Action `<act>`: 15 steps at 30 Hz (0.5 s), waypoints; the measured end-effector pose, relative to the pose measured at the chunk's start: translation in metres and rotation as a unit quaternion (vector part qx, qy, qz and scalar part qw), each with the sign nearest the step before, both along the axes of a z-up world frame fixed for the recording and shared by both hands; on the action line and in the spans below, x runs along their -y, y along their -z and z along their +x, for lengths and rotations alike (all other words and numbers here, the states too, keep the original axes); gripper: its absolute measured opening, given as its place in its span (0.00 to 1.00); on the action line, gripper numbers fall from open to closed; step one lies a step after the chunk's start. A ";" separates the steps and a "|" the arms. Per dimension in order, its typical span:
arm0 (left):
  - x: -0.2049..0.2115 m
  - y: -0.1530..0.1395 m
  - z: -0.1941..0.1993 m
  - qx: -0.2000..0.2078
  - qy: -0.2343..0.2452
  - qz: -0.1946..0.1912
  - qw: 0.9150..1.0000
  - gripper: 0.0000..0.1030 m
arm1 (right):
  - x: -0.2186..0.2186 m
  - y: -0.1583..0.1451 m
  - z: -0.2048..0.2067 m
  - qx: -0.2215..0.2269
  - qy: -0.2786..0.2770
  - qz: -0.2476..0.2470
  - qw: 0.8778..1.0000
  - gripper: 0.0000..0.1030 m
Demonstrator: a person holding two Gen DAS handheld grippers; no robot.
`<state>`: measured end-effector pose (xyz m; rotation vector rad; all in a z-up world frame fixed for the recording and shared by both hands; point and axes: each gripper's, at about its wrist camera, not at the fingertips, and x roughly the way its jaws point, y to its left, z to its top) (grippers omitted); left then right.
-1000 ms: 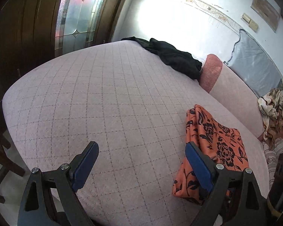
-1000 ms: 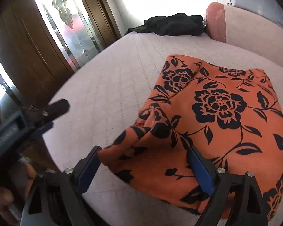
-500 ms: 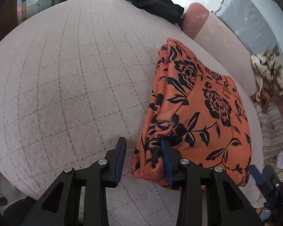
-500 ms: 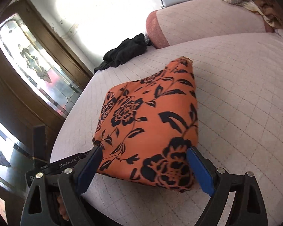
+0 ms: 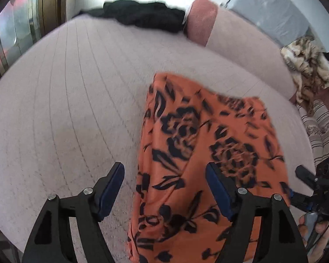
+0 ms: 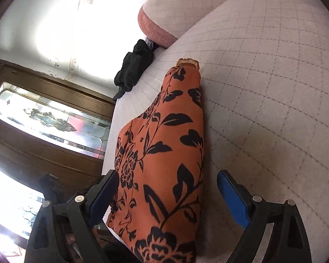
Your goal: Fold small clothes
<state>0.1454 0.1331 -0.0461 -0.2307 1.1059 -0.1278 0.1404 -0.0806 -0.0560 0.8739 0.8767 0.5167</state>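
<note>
The orange floral garment [image 5: 199, 164] lies on the quilted bed [image 5: 65, 109], running between the spread, empty fingers of both the left gripper [image 5: 164, 188] and the right gripper [image 6: 166, 195]. Closing carelessly could pinch only one layer or bunch the fold. Its near edge is cut off, and the left view is blurred.

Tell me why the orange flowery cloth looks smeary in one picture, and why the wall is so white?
In the left wrist view, the orange flowery cloth and the quilted bed cover are streaked by motion blur. In the right wrist view, the cloth's flowers look sharp, and strong glare whitens the wall. Both views bend straight lines, since they are fisheye.
</note>
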 end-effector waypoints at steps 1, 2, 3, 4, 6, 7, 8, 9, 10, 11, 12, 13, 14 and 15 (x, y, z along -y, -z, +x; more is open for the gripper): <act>-0.003 0.013 0.003 -0.007 0.005 -0.023 1.000 0.72 | -0.004 0.008 0.010 -0.017 -0.011 0.010 1.000 0.90; -0.005 0.015 0.001 0.012 0.005 -0.030 0.999 0.72 | -0.009 0.015 0.018 -0.034 -0.016 0.010 0.999 0.89; -0.003 0.013 -0.002 0.020 0.011 -0.022 1.000 0.70 | -0.016 0.016 0.024 -0.033 -0.023 -0.003 0.999 0.86; -0.001 0.011 -0.003 0.024 0.015 -0.018 0.999 0.66 | -0.025 0.011 0.027 -0.016 -0.041 -0.021 0.999 0.58; 0.003 0.009 -0.002 0.024 0.029 -0.023 0.999 0.51 | -0.041 0.002 0.029 -0.008 -0.058 -0.075 0.995 0.42; 0.003 0.008 -0.002 0.027 0.031 -0.020 0.999 0.51 | -0.044 -0.003 0.028 -0.002 -0.059 -0.090 0.994 0.36; 0.004 0.007 -0.002 0.030 0.034 -0.019 0.999 0.51 | -0.046 -0.012 0.025 0.010 -0.057 -0.106 0.993 0.34; 0.003 0.007 -0.003 0.033 0.035 -0.018 0.999 0.51 | -0.049 -0.022 0.019 0.029 -0.054 -0.127 0.990 0.33; 0.002 0.008 -0.003 0.035 0.036 -0.018 0.999 0.51 | -0.054 -0.033 0.013 0.048 -0.054 -0.149 0.986 0.32; 0.001 0.008 -0.002 0.035 0.036 -0.018 0.999 0.51 | -0.059 -0.039 0.008 0.061 -0.055 -0.169 0.982 0.32; 0.001 0.009 -0.002 0.034 0.036 -0.021 0.999 0.51 | -0.062 -0.036 0.007 0.061 -0.054 -0.187 0.979 0.32; 0.000 0.010 -0.004 0.033 0.037 -0.023 0.999 0.51 | -0.064 -0.027 0.011 0.046 -0.049 -0.202 0.977 0.33; 0.000 0.010 -0.004 0.034 0.038 -0.023 0.998 0.51 | -0.061 -0.012 0.017 0.020 -0.046 -0.195 0.980 0.36; 0.000 0.009 -0.005 0.037 0.040 -0.018 0.998 0.51 | -0.054 -0.002 0.019 0.004 -0.039 -0.164 0.986 0.43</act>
